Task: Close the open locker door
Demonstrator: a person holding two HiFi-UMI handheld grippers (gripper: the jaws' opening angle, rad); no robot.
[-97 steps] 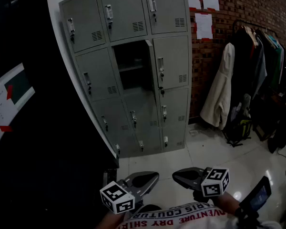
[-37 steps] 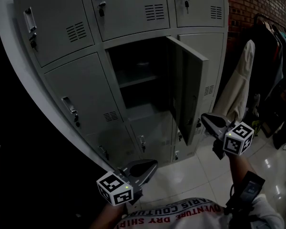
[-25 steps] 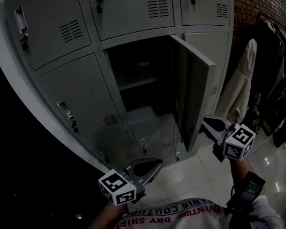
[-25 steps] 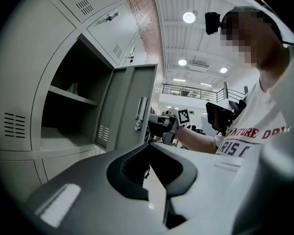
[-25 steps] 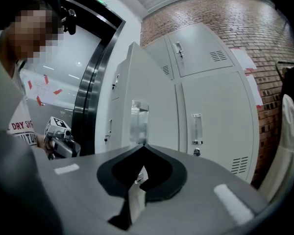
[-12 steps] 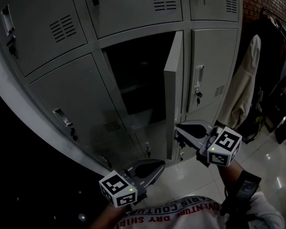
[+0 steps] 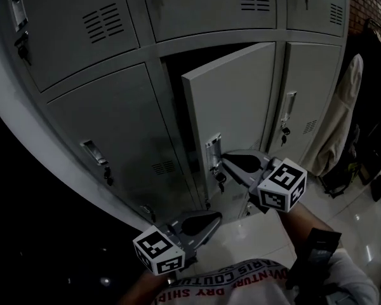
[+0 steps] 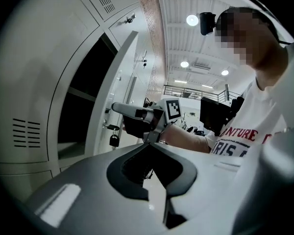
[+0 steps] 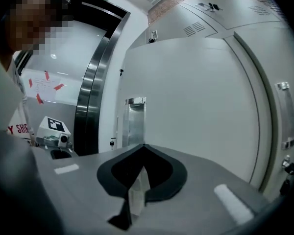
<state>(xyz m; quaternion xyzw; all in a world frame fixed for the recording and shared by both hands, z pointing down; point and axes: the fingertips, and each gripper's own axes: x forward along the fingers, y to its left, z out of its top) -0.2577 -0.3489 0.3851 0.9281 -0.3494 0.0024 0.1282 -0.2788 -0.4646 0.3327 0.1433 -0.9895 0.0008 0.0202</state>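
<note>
The grey locker door (image 7: pixel 232 107) in the middle row stands partly open, swung most of the way towards its frame, with a dark gap at its left edge. My right gripper (image 7: pixel 223 161) is shut, its tips against the door's outer face beside the metal handle (image 7: pixel 213 151). In the right gripper view the door (image 9: pixel 201 97) fills the picture, its handle (image 9: pixel 135 119) just past my right gripper (image 9: pixel 143 146). My left gripper (image 7: pixel 216 216) hangs low and shut, holding nothing. From the left gripper view, the door's edge (image 8: pixel 118 87) and the right gripper (image 8: pixel 120 106) show.
Closed lockers (image 7: pixel 114 132) surround the open one, each with a handle and lock. A pale coat (image 7: pixel 343 119) and dark clothes hang at the right. Glossy floor tiles (image 7: pixel 254 240) lie below. A dark wall stands at the left.
The door has swung from wide open to nearly shut. My right gripper moved left with it, staying on its outer face. The left gripper stayed low.
</note>
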